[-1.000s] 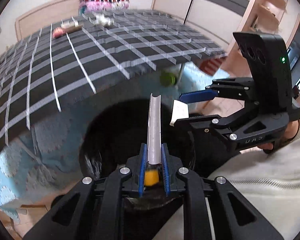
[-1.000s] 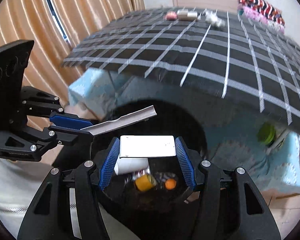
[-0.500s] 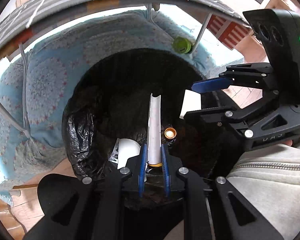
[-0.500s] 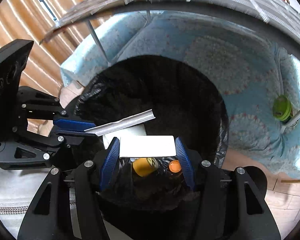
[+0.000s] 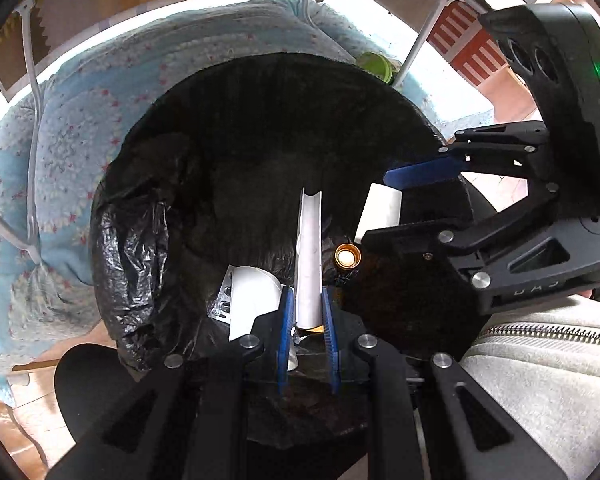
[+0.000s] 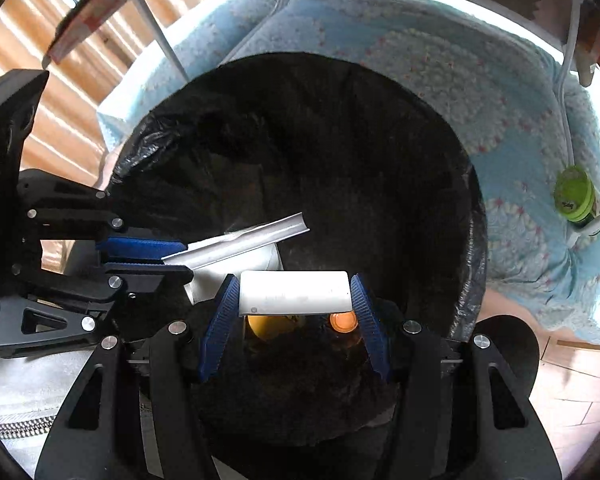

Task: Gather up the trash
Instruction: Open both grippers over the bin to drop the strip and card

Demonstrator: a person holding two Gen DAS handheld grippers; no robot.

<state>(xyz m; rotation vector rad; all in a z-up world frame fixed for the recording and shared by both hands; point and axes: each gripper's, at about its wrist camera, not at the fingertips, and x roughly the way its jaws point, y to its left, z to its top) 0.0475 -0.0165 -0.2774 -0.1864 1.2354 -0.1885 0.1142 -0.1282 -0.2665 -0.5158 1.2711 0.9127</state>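
Two grippers poised over the black-lined round bin [image 5: 140,248]: left gripper [image 5: 307,320] pinching a long silvery wrapper strip [image 5: 309,256], right gripper [image 6: 294,308] clamping a white rectangular packet [image 6: 294,293]. Deposit step; releasing both seems next.

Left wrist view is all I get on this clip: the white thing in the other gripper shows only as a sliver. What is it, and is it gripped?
Observer: A flat white box, rectangular. The right gripper has its jaws closed on its two short ends.
Operator: Anything in the bag that my strip hides?
Observer: A rounded yellow item lies in the black bin bag beneath the box, beside the orange cap.
Operator: How does the strip sit, side-on?
Observer: The silver strip juts from the left gripper, slanting over the bag's opening.
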